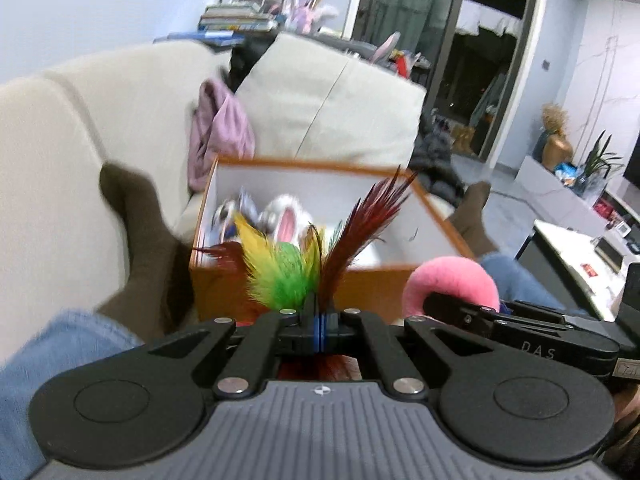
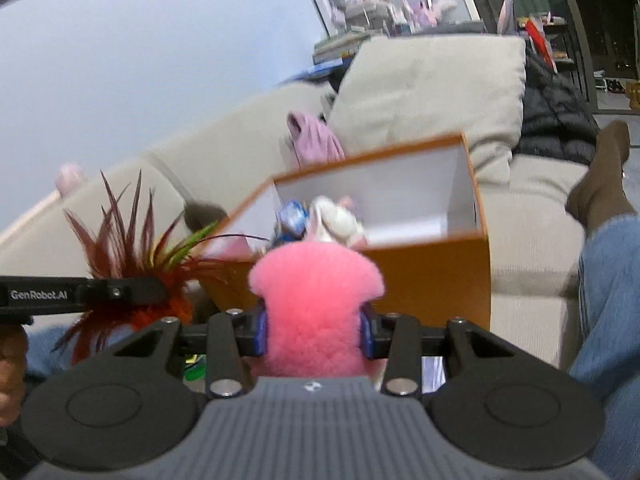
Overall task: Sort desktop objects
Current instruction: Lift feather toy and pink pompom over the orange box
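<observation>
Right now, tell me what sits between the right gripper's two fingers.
A fluffy pink plush toy fills the gap of the right gripper, squeezed by both blue pads. The right wrist view shows it plainly.

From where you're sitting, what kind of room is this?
Most likely a home living room. A cream sofa with big cushions fills the view, a stack of books sits behind it, and potted plants stand on a low cabinet by dark glass doors. An open orange box holds toys.

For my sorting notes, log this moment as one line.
left tool: shut on feather toy | right tool: shut on pink plush | orange box: open, ahead, plush rabbit inside
</observation>
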Tool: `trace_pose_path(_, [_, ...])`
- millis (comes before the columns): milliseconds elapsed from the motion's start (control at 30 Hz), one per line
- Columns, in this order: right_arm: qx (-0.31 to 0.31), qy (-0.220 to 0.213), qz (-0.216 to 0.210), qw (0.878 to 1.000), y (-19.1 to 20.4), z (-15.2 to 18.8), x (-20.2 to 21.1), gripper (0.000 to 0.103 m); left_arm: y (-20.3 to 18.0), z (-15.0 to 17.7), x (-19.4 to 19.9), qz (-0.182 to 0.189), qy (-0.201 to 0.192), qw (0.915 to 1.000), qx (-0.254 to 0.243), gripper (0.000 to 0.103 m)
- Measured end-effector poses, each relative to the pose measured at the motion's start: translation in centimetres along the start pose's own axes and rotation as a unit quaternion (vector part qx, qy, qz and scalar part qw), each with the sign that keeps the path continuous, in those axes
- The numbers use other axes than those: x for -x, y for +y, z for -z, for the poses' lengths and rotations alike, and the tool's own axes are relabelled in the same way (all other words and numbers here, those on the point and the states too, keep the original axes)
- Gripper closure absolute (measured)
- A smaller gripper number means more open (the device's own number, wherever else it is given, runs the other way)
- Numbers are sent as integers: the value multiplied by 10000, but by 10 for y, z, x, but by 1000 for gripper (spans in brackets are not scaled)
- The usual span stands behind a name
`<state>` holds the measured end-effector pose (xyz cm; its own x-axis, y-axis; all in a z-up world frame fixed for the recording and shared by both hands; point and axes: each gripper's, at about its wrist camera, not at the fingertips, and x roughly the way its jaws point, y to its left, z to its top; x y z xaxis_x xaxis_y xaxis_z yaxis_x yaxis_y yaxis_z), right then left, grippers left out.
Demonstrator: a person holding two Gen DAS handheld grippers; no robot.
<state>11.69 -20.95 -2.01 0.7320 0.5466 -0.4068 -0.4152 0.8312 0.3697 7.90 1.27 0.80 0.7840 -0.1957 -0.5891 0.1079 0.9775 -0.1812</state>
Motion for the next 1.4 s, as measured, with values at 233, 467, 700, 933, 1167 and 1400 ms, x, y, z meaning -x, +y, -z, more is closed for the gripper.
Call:
trace_pose_path(233, [-258, -494, -293, 9980, -11, -59, -4, 60, -9, -49, -2, 167, -435, 9987, -183, 103])
trace_pose_path(467, [-131, -520, -297, 9981, -21, -103, -38, 60, -13, -86, -21, 189, -727, 9963, -413, 103])
trace_pose_path(700, [-333, 369, -189, 9986, -47, -88, -99, 60, -10, -92, -73, 161, -319, 9982, -480, 103])
trace_pose_path(933, [-371, 936, -27, 9949, -57, -78, -134, 60, -3, -95, -108, 189, -39, 9987, -479, 103])
trace_pose_path(1167, [-365, 1144, 300, 9923, -63, -108, -171, 60, -4, -111, -134, 220, -33, 9979, -608, 103])
trace_pose_path(1400, [-667, 1451, 698, 9847, -79, -122, -223, 60, 7, -106, -143, 222, 22, 9986, -470, 103])
